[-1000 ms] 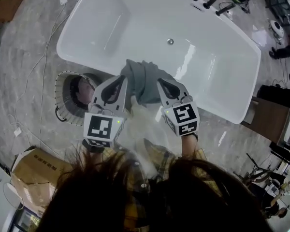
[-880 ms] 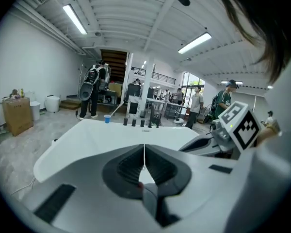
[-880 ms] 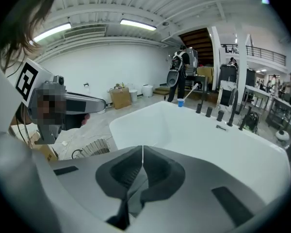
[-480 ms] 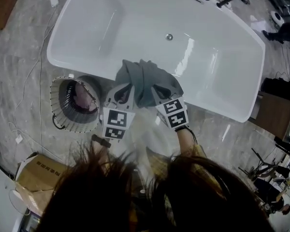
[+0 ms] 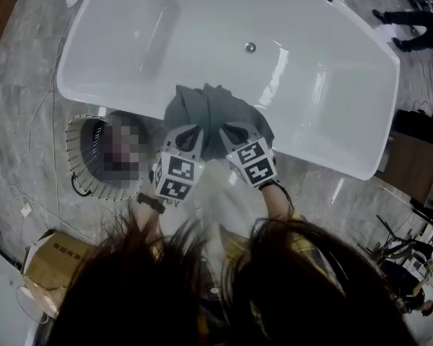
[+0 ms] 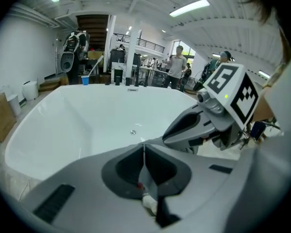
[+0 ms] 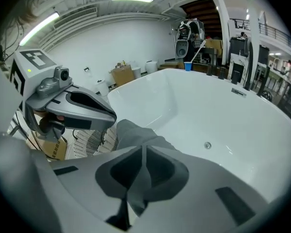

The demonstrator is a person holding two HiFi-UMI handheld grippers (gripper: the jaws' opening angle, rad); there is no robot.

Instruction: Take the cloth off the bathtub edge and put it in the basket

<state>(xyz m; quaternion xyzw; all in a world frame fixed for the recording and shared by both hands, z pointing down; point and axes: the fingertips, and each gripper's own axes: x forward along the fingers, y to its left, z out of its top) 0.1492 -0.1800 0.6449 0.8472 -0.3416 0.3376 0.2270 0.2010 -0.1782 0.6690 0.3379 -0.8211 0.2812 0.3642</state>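
Both tongs are pressed together on the grey cloth (image 5: pixel 213 110), side by side and close to each other. The left tongs (image 5: pixel 191 132) have their jaws closed to a thin line in the left gripper view, with a fold of the grey fabric caught between them and hanging below the seam. The right tongs (image 5: pixel 231 130) are likewise clamped on a fold, and in the right gripper view the rest of the cloth bunches up just beyond the tips.

The cloth lies draped over the near edge of the white bathtub (image 5: pixel 325 107), about midway along it, part of it falling inside the tub and part over the outer side toward the person. The drain (image 5: pixel 250 47) shows in the tub bottom, well apart from the cloth.

The basket (image 5: pixel 94 189), a round white ribbed one, stands outside the tub, near its edge and to the left of the left tongs. The cloth is not in it.
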